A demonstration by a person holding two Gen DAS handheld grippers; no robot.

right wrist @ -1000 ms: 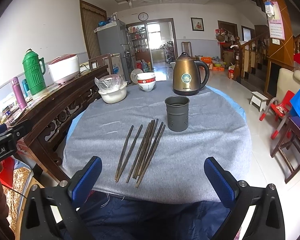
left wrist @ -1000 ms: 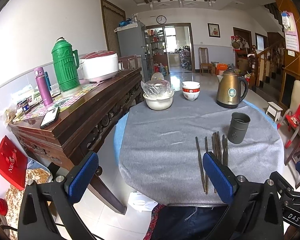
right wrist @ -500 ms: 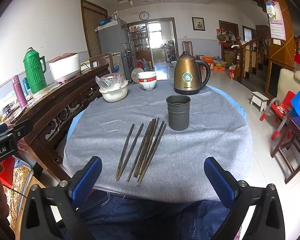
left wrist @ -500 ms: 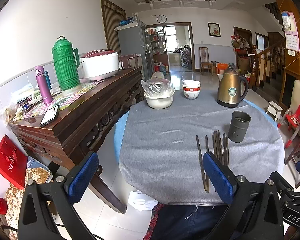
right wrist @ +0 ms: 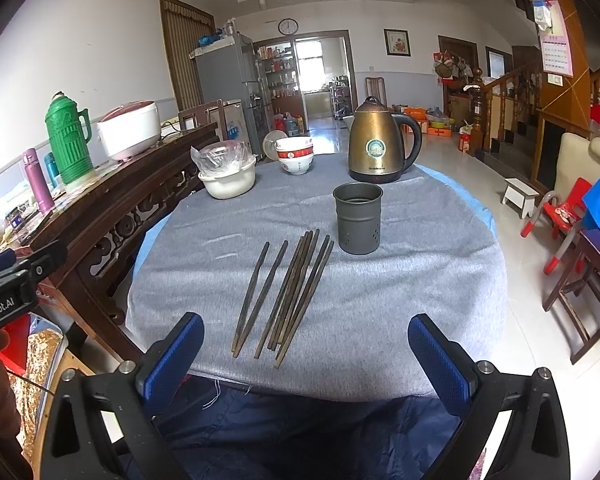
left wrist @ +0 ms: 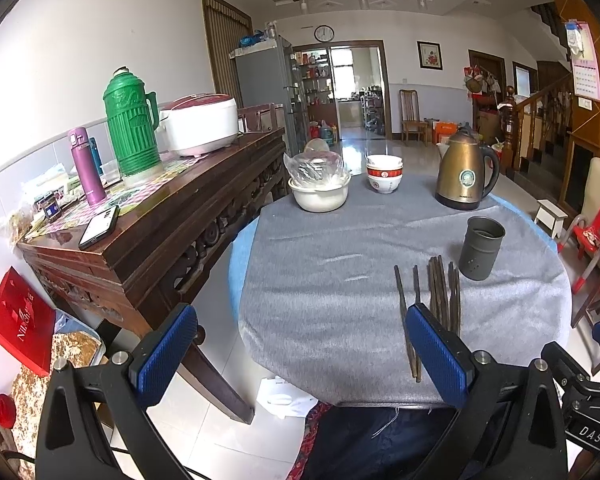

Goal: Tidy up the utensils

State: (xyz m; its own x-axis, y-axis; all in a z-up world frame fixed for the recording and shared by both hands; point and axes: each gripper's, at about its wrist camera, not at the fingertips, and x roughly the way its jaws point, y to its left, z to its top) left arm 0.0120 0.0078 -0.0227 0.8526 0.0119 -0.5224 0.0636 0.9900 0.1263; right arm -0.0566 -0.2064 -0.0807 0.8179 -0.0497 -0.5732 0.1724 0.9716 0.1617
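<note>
Both sets of jaws are sitting wide apart with nothing between them. Right gripper (right wrist: 306,354) is hanging just off the near edge of the round table (right wrist: 440,280), blue pads (right wrist: 440,360) spread out to either side of the chopsticks (right wrist: 288,292), not touching them. Left gripper (left wrist: 300,354) is hovering further to the left, half over the floor and half over the table edge, and its right-hand pad (left wrist: 436,352) is blocking the near ends of a few sticks from that camera.

Chopsticks are lying flat on the grey tablecloth (right wrist: 380,320) near the front of the table, dark brown, fanned a bit: two are lying slightly apart on the left and the rest are bunched close together. Their far tips are pointing toward the dark metal holder cup (right wrist: 358,218), which is standing upright just beyond and to the right of them, looking empty from here.

Further back on the table a brass-coloured kettle (right wrist: 376,146) is sitting behind the cup, with stacked red-and-white bowls (right wrist: 296,158) and a white basin covered in plastic (right wrist: 228,178) off to the left. Wooden sideboard (left wrist: 160,224) next to the table is holding a green thermos (left wrist: 130,124) and a rice cooker (left wrist: 200,122).
</note>
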